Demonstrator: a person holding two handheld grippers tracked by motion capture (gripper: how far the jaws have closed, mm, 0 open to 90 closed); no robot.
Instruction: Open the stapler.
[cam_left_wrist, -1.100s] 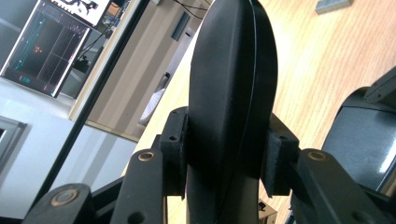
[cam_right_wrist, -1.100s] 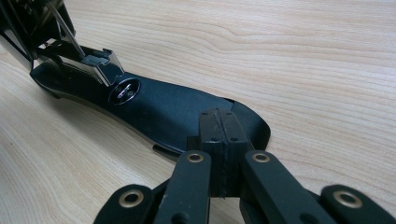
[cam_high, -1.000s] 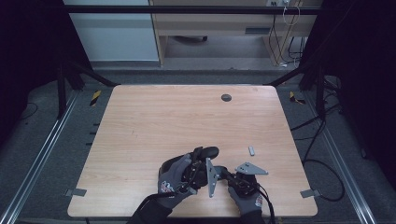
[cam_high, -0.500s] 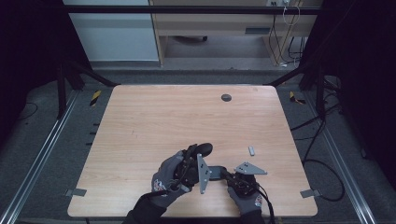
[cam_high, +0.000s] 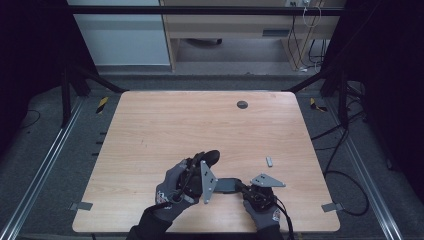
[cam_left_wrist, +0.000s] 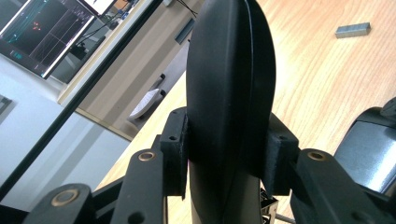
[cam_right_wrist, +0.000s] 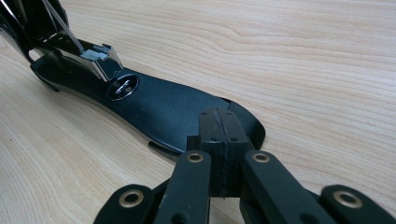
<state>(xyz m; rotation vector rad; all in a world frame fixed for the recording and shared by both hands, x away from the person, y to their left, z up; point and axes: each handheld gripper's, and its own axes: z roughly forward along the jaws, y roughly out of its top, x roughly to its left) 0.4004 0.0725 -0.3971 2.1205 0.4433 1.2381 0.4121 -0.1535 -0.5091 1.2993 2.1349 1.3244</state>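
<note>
A black stapler lies swung open near the table's front edge. Its base (cam_high: 227, 185) rests flat on the wood, and its top arm (cam_high: 210, 157) stands up at the left. My left gripper (cam_high: 200, 172) is shut on that arm, whose black cover (cam_left_wrist: 229, 84) sits between the pads (cam_left_wrist: 176, 147). My right gripper (cam_high: 245, 189) is shut, its closed tips (cam_right_wrist: 217, 135) resting on the rear of the base (cam_right_wrist: 154, 107). The round anvil (cam_right_wrist: 122, 87) and metal magazine (cam_right_wrist: 98, 56) show beyond them.
A short strip of staples (cam_high: 269, 161) lies on the wood right of the stapler, also seen as the strip (cam_left_wrist: 352, 30) in the left gripper view. A dark round grommet (cam_high: 242, 104) sits near the table's far edge. Cables hang off the right side.
My left gripper has lifted and moved left with the stapler's top arm, swinging it further from the base. The right gripper and the base have stayed put.
</note>
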